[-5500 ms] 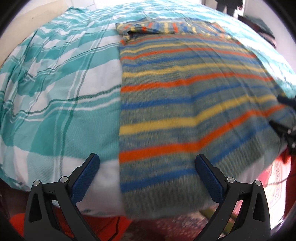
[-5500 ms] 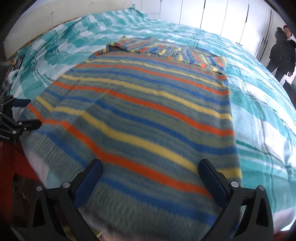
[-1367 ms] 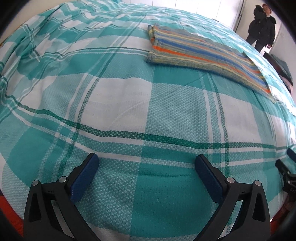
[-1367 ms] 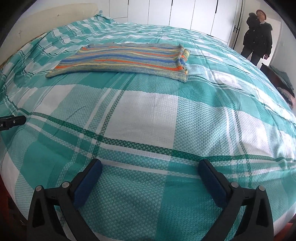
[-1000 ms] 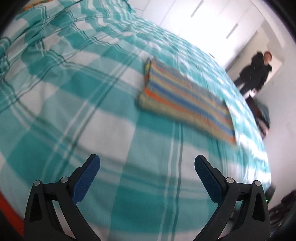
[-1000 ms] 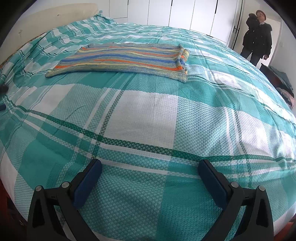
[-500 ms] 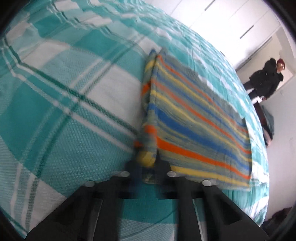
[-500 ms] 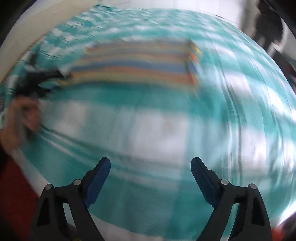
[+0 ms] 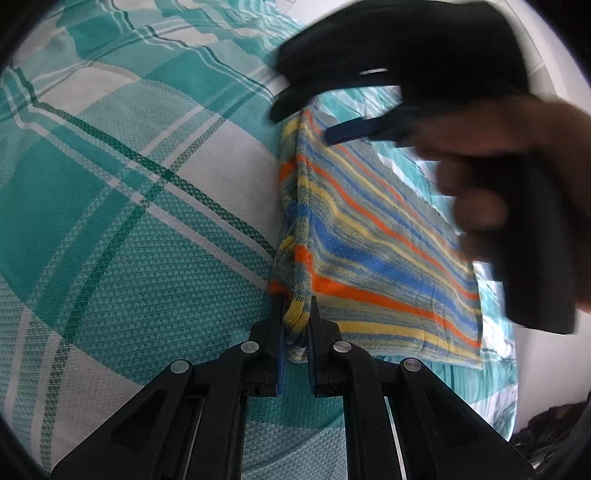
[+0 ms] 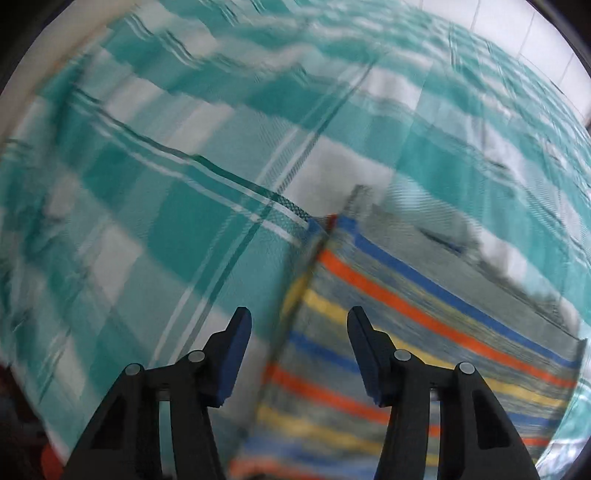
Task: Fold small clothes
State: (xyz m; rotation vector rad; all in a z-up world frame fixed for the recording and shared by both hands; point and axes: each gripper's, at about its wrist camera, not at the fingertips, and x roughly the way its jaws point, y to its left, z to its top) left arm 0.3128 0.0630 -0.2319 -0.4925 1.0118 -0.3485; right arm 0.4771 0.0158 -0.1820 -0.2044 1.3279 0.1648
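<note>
A folded striped sweater point(image 9: 369, 243) in grey, orange, blue and yellow lies on the bed. My left gripper point(image 9: 296, 308) is shut on the near corner of its folded edge, yellow knit pinched between the pads. My right gripper point(image 9: 314, 114), held by a hand point(image 9: 491, 173), hangs blurred over the sweater's far corner in the left wrist view. In the right wrist view, the right gripper point(image 10: 299, 325) has its jaws closing over the edge of the sweater point(image 10: 406, 332), pads apart from the cloth.
A teal and white plaid bedspread point(image 9: 129, 206) covers the bed all around the sweater. White cupboard doors point(image 10: 532, 33) stand behind the bed. The bed's edge and dark clutter point(image 9: 546, 424) show at the lower right in the left wrist view.
My right gripper swept fast across the bed to the sweater's far corner and its jaws narrowed. My left gripper stays clamped on the near corner, hardly moved.
</note>
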